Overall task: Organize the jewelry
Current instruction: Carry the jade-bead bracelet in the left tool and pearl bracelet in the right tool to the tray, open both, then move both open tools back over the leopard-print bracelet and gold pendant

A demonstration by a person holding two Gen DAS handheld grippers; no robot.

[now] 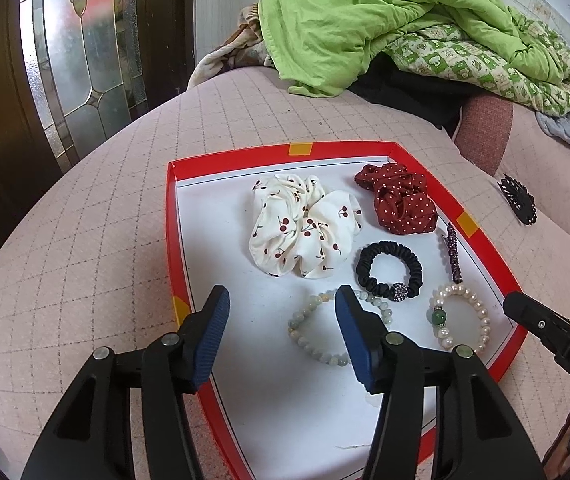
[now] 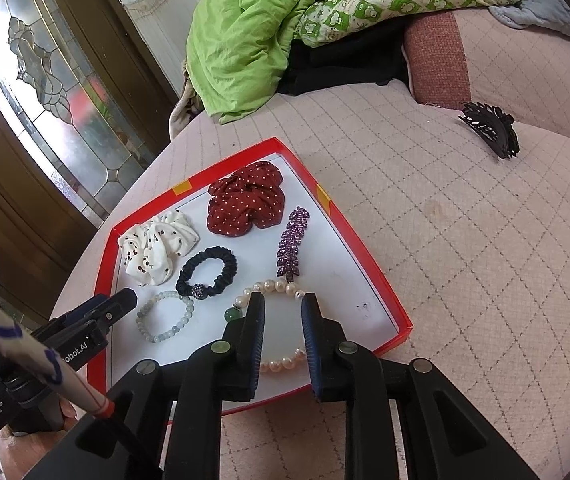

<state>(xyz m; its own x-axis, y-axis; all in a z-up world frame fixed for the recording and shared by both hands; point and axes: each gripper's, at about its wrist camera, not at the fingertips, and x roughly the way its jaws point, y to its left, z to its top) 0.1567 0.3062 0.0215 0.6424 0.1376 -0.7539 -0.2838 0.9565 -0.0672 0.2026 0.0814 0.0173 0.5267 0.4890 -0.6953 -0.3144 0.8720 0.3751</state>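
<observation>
- my tray (image 1: 485, 248): red rim, white floor
- scrunchie (image 1: 305, 226): white, red cherries
- second scrunchie (image 2: 245, 204): dark red, white dots
- hair tie (image 1: 389, 266): black
- quilt (image 1: 365, 12): lime green

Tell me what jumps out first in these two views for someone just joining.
The red-rimmed tray on the quilted pink surface, holding two scrunchies, a black hair tie, two bead bracelets and a purple clip. Both tools hover open over its near end, the right tool above the pearl bracelet. A black claw clip lies outside it.

Red tray (image 2: 369, 248) crowded; bare floor near right corner; quilted surface (image 2: 465, 240) right open; black claw clip (image 2: 491, 130) apart.
</observation>
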